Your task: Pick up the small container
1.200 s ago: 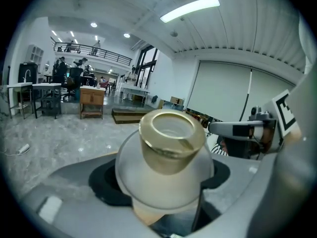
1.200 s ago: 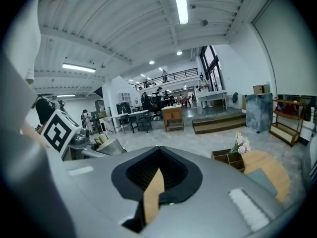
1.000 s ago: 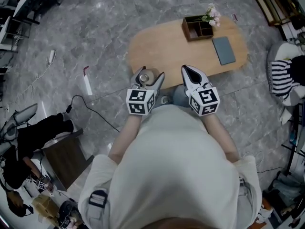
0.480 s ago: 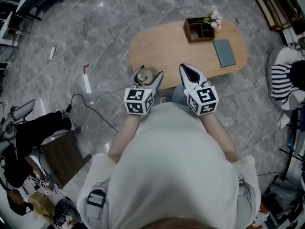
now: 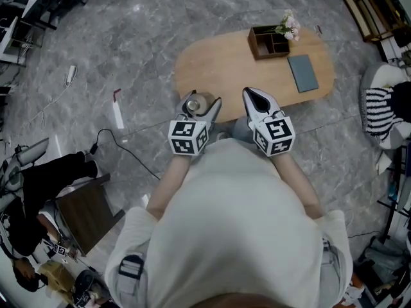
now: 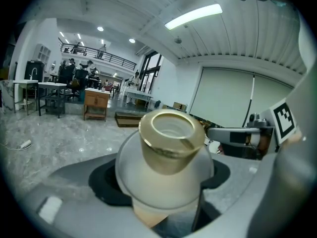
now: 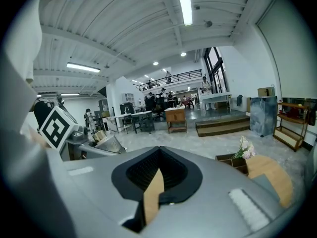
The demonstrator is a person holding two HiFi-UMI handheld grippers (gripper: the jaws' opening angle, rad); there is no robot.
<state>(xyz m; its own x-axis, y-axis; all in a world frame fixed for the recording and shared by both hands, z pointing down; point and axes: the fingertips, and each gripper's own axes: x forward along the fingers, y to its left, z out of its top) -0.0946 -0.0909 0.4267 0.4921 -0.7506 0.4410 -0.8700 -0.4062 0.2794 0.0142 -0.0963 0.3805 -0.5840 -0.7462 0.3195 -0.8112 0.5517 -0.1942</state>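
The small container [image 6: 166, 157], a frosted round jar with a gold neck, fills the left gripper view, tilted between the jaws. My left gripper [image 5: 199, 104] is shut on it, holding it at the near edge of the oval wooden table [image 5: 237, 63]. In the head view the container [image 5: 194, 103] shows between the grey fingers. My right gripper [image 5: 252, 95] is beside it on the right, shut with nothing in it. Its jaws meet in the right gripper view [image 7: 158, 182], where the left gripper and container [image 7: 106, 143] show at the left.
A wooden organiser box [image 5: 268, 40] with pale flowers [image 5: 287, 23] stands at the table's far end, and a grey notebook [image 5: 302, 72] lies to its right. Grey marble floor surrounds the table. Cables and a white strip [image 5: 118, 114] lie on the floor at the left.
Almost nothing differs. Both grippers keep their pose by the table's near edge, and the container stays in the left gripper.
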